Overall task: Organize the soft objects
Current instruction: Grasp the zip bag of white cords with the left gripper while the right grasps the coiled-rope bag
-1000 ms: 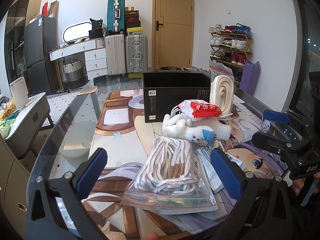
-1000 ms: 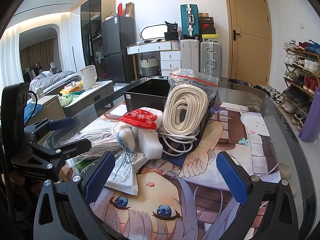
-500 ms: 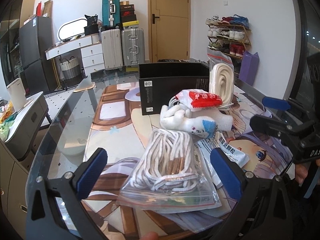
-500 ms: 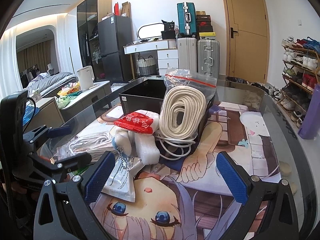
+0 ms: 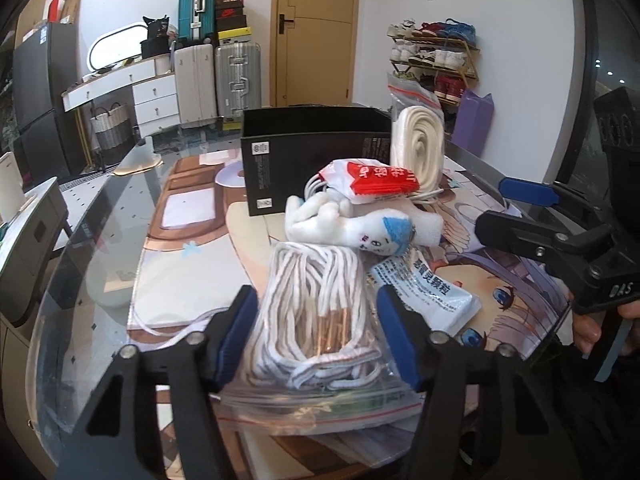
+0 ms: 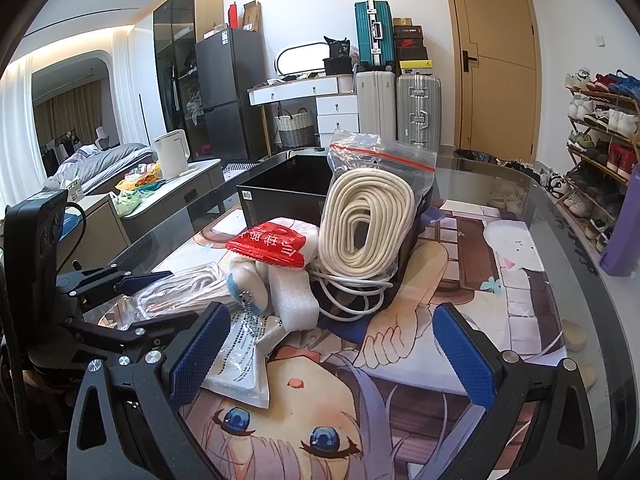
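the left tool [image 5: 316,332] is sitting with its blue pads drawn in against both sides of a clear zip bag of striped white cord [image 5: 320,320]; its jaws have just been closing, and the bag is squeezed between them on the glass table [image 5: 100,248]. just behind the bag, a white plush toy [image 5: 352,228] is lying on its side, with a red-and-white packet [image 5: 372,180] resting on top of it. behind the toy, a bagged coil of cream rope [image 6: 368,216] is leaning against an open black box [image 5: 312,148]. right of the bag, a white printed pouch [image 5: 424,292] is lying flat. the right tool [image 6: 332,344] is hovering wide open, holding nothing, over the table's printed mat [image 6: 520,288].
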`<state>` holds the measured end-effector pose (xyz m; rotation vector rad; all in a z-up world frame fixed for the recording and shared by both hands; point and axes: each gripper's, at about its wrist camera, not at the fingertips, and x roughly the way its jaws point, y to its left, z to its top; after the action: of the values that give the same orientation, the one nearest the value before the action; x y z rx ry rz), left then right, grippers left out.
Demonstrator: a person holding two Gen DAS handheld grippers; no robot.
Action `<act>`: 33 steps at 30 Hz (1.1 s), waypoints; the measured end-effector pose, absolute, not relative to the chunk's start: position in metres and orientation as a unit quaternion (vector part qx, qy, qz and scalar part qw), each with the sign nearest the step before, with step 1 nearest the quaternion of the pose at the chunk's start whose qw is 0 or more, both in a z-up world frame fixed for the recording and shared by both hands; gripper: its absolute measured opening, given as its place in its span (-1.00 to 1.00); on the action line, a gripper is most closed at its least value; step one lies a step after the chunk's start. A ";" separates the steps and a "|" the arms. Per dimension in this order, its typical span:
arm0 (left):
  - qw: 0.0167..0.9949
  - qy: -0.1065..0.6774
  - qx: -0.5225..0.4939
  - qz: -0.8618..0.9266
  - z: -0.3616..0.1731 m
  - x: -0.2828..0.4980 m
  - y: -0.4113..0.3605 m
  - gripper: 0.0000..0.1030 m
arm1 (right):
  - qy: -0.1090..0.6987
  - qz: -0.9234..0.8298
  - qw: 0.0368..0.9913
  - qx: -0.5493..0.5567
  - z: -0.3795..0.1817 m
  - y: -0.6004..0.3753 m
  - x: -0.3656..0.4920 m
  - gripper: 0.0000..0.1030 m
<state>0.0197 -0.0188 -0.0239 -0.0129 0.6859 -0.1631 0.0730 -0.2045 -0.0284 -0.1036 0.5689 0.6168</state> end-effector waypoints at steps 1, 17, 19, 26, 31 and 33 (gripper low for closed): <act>0.939 0.334 -0.005 -0.082 -0.023 0.019 -0.019 -0.03 | 0.277 0.299 0.912 -0.050 -0.029 -0.204 0.073 0.99; 0.943 0.321 -0.029 -0.088 -0.012 0.010 -0.010 -0.52 | 0.291 0.270 0.917 -0.032 -0.022 -0.193 0.107 0.99; 0.941 0.326 -0.029 -0.084 -0.014 0.012 -0.009 -0.48 | 0.296 0.261 0.918 -0.030 -0.021 -0.190 0.116 0.99; 0.939 0.330 -0.038 -0.091 -0.015 0.012 -0.011 0.25 | 0.317 0.240 0.918 -0.009 -0.021 -0.185 0.148 0.99; 0.937 0.336 -0.026 -0.091 -0.020 0.014 -0.017 0.50 | 0.328 0.231 0.916 0.003 -0.024 -0.183 0.165 0.67; 0.938 0.335 -0.022 -0.090 -0.020 0.014 -0.019 0.56 | 0.332 0.231 0.915 0.008 -0.024 -0.181 0.171 0.57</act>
<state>0.0138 -0.0188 -0.0200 -0.0457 0.6844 -0.1849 0.1714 -0.1815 -0.0244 0.0159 0.6837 0.4752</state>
